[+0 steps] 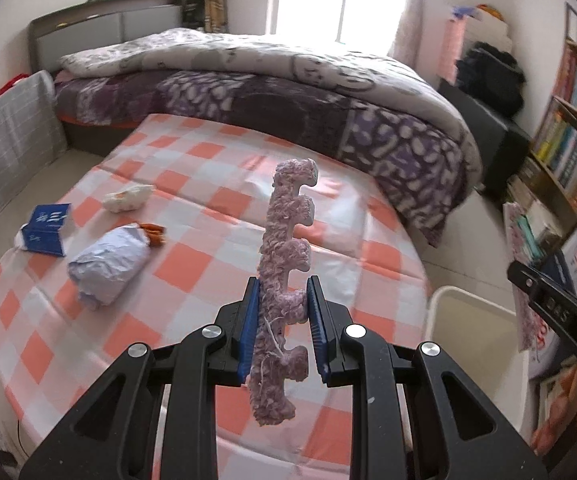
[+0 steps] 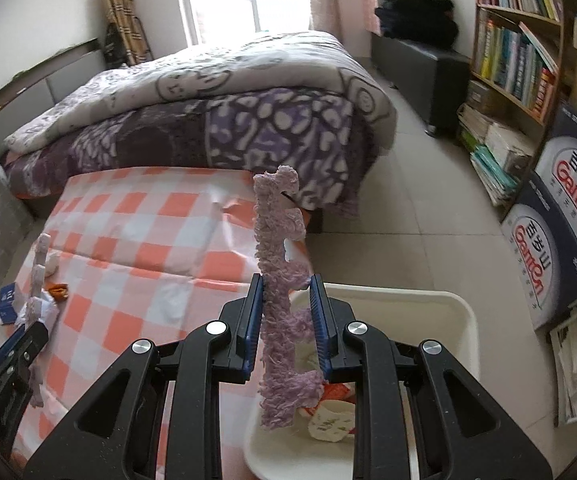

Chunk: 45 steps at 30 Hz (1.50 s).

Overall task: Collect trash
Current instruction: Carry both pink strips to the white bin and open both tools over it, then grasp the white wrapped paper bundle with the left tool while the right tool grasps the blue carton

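My left gripper (image 1: pixel 282 292) is shut on a pink fuzzy notched strip (image 1: pixel 288 248), held upright above the checkered table (image 1: pixel 192 160). My right gripper (image 2: pixel 286 284) is shut on a second pink fuzzy strip (image 2: pixel 278 248), held over the white bin (image 2: pixel 428 300) at the table's right end. The bin holds crumpled wrappers (image 2: pixel 330 420). On the table lie a crumpled pale blue bag (image 1: pixel 108 264), an orange wrapper (image 1: pixel 154 234), a white crumpled wrapper (image 1: pixel 128 198) and a blue carton (image 1: pixel 46 228). The bin's rim (image 1: pixel 468 296) and right gripper (image 1: pixel 544 296) show in the left view.
A bed with a purple quilt (image 1: pixel 288 92) stands behind the table. A bookshelf (image 2: pixel 516 48) and stacked boxes (image 2: pixel 560 216) line the right wall. A grey checked chair (image 1: pixel 4 140) is at the left. Tiled floor (image 2: pixel 408 208) lies right of the table.
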Available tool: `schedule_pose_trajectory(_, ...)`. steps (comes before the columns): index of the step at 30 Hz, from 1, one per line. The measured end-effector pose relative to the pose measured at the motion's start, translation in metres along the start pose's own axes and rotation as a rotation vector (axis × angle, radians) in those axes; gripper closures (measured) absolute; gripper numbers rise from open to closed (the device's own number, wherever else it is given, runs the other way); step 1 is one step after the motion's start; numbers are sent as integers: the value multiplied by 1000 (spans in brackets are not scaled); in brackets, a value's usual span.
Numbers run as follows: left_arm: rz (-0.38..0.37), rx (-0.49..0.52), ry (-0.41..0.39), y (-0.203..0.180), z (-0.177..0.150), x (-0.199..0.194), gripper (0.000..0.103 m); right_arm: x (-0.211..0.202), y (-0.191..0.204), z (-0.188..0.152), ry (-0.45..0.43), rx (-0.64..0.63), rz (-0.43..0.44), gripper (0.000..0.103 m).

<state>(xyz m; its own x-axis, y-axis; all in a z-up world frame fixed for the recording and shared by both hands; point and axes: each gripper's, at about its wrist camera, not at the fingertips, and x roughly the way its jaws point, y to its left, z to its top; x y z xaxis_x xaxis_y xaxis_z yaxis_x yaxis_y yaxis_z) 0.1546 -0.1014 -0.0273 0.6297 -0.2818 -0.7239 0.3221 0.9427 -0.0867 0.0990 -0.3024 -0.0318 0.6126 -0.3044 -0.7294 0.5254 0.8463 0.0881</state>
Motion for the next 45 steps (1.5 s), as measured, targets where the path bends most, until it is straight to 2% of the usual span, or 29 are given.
schedule_pose_trajectory(10, -114, 145, 16, -62, -14, 4, 78, 7, -51, 1, 41, 119, -76, 77)
schedule_pose_trajectory(12, -133, 175, 22, -75, -18, 5, 78, 7, -62, 2, 37, 144, -100, 69)
schedule_pose_trajectory(14, -152, 206, 29, -88, -23, 7, 78, 5, -70, 2, 27, 167, -130, 50)
schedule_pose_trajectory(20, -210, 242, 72, -117, -34, 12, 78, -3, -103, 6, -6, 269, -180, 30)
schedule_pose_trajectory(26, -265, 285, 112, -142, -44, 16, 78, -11, -132, 11, -31, 345, -201, 21)
schedule_pose_trajectory(32, -330, 320, 144, -162, -53, 19, 78, -14, -146, 13, -32, 390, -189, 20)
schedule_pose_trajectory(33, -344, 322, 153, -164, -54, 20, 76, -14, -146, 13, -31, 394, -186, 20)
schedule_pose_trajectory(35, -366, 316, 170, -166, -53, 21, 52, -14, -145, 14, -28, 402, -175, 19)
schedule_pose_trajectory(37, -368, 307, 168, -163, -51, 21, 42, -13, -143, 14, -23, 409, -155, 18)
schedule_pose_trajectory(41, -325, 290, 160, -145, -42, 25, 34, -11, -131, 15, -14, 399, -118, 16)
schedule_pose_trajectory(45, -227, 260, 156, -114, -25, 36, 31, -7, -112, 15, 4, 382, -82, 14)
